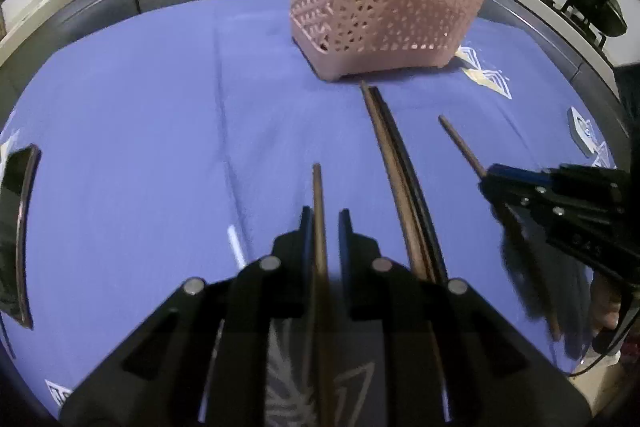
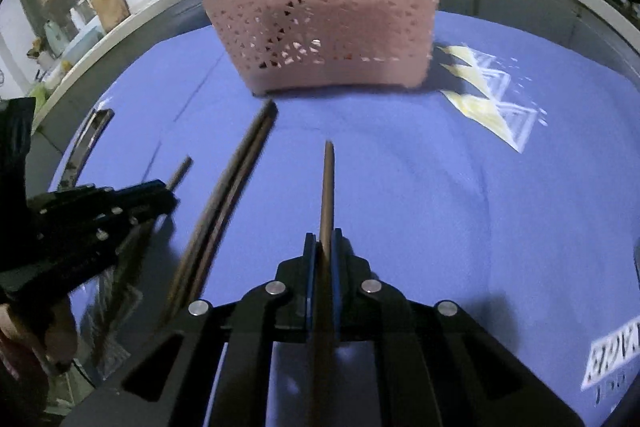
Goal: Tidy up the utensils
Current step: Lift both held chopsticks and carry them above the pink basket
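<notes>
Both views: strong fisheye distortion; straight counter edges bow into arcs, black vignette at corners. Overall light dim, cool, bluish cast. Blue cloth-covered tabletop (image 1: 140,115) evenly lit, faint crease lines visible. Brightest zones: white tiled background at top edges, slightly overexposed. Pink perforated plastic basket (image 2: 320,27) casts soft shadow on cloth at its right base; its front smeared by motion blur in right wrist view. Right hand-held gripper (image 1: 486,179) blurred in left wrist view, dark soft shadow beneath. Black foreground mechanisms underexposed, detail lost.
</notes>
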{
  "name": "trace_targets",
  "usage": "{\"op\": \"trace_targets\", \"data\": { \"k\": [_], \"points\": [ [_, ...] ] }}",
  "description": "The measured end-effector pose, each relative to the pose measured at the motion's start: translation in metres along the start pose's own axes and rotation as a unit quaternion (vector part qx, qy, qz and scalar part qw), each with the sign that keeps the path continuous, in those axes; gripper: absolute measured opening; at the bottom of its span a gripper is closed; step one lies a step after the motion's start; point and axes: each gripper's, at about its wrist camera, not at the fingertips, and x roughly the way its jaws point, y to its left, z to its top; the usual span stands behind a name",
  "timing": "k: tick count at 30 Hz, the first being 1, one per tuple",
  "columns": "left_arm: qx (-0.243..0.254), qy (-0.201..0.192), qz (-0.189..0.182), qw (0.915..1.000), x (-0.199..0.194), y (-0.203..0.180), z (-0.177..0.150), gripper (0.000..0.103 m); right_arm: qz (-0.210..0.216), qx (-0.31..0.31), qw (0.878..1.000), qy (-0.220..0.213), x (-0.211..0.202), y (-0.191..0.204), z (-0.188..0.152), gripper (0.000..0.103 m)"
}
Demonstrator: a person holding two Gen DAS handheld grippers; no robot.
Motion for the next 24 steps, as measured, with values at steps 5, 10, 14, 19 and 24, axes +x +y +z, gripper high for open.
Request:
{"op": "trace_targets", "data": {
  "k": [5, 10, 14, 19, 24],
  "points": [
    [-0.011, -0.011, -0.035, 0.9993, -0.017, 0.001, 0.006, 0.004, 0.036, 0.011, 0.999, -0.008, -0.012, -0.001, 0.004, 0.006],
    [-0.019, -0.107, -0.092, 0.9898, -0.094, 0.002, 0.023, 0.004, 0.078, 0.001, 0.991, -0.107, -0.075, 0.004, 0.011, 0.006],
    [-0.032, -0.174, -0.122, 0.9767, -0.149, 0.000, 0.041, 0.004, 0.092, -0.008, 0.975, -0.203, -0.130, 0.010, 0.024, 0.006],
    [-0.061, -0.255, -0.141, 0.9547, -0.207, 0.005, 0.070, 0.004, 0.081, -0.011, 0.956, -0.281, -0.175, 0.012, 0.055, 0.006],
    [-0.086, -0.323, -0.137, 0.9325, -0.238, 0.003, 0.113, 0.004, 0.062, 0.005, 0.938, -0.340, -0.196, 0.007, 0.108, 0.006]
  ]
}}
